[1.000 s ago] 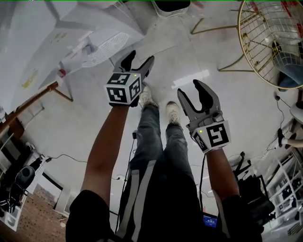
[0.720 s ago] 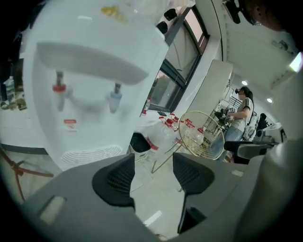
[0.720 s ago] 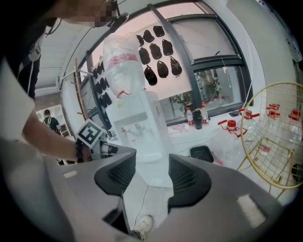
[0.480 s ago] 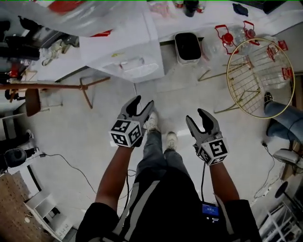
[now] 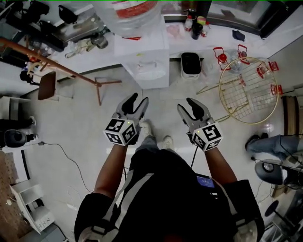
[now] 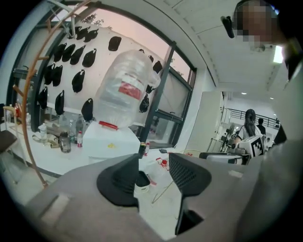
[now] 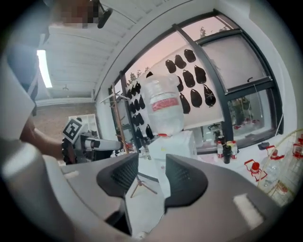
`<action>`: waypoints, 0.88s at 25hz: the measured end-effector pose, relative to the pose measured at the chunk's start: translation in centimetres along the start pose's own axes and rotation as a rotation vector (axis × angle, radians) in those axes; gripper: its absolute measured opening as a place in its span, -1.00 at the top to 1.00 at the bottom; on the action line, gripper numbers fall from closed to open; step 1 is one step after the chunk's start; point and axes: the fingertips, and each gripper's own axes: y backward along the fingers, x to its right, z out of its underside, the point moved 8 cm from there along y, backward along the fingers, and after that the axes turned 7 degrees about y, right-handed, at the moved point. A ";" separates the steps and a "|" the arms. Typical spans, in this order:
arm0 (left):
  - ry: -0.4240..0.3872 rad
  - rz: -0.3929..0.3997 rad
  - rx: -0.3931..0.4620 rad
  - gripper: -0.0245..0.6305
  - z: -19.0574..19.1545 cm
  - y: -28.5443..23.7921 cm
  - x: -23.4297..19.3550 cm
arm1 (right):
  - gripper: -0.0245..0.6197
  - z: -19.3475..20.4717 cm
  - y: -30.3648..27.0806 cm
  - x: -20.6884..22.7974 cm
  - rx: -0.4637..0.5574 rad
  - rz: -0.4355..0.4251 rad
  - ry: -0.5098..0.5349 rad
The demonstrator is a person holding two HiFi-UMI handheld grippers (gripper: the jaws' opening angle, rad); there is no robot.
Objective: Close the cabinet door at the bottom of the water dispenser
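Observation:
The white water dispenser point(image 5: 143, 56) stands ahead by the wall, with a large clear bottle point(image 5: 130, 10) upside down on top. Its bottom cabinet door does not show from above. Both gripper views show the dispenser point(image 6: 110, 142) point(image 7: 179, 143) some way off, beyond the jaws. My left gripper point(image 5: 135, 102) point(image 6: 154, 165) and right gripper point(image 5: 190, 107) point(image 7: 151, 168) hang side by side in the air in front of my body, pointing toward the dispenser. The jaws of both are closing, with a gap left and nothing between them.
A black bin point(image 5: 191, 64) sits right of the dispenser. A round gold wire frame point(image 5: 246, 90) stands at the right, and a wooden pole stand point(image 5: 61, 68) leans at the left. Bottles point(image 5: 196, 23) line the counter behind. Another person's legs point(image 5: 271, 142) are at the far right.
Both grippers have risen and now point more level toward the dispenser. The head view has lifted from the floor to the dispenser and counter. Both pairs of jaws have narrowed.

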 end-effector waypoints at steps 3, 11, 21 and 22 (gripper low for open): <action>-0.028 -0.016 0.056 0.30 -1.9 2.5 0.5 | 0.47 -2.4 0.1 -1.0 0.052 -0.013 0.050; -0.118 -0.067 0.160 0.45 -4.8 8.5 0.2 | 0.67 -5.7 0.3 -3.7 0.129 0.007 0.102; -0.145 -0.059 0.252 0.70 -8.1 14.5 -4.5 | 0.80 -8.2 -3.7 -8.5 0.202 0.063 0.060; -0.156 -0.055 0.252 0.71 -8.4 14.8 -5.0 | 0.85 -8.4 -4.3 -9.2 0.209 0.061 0.067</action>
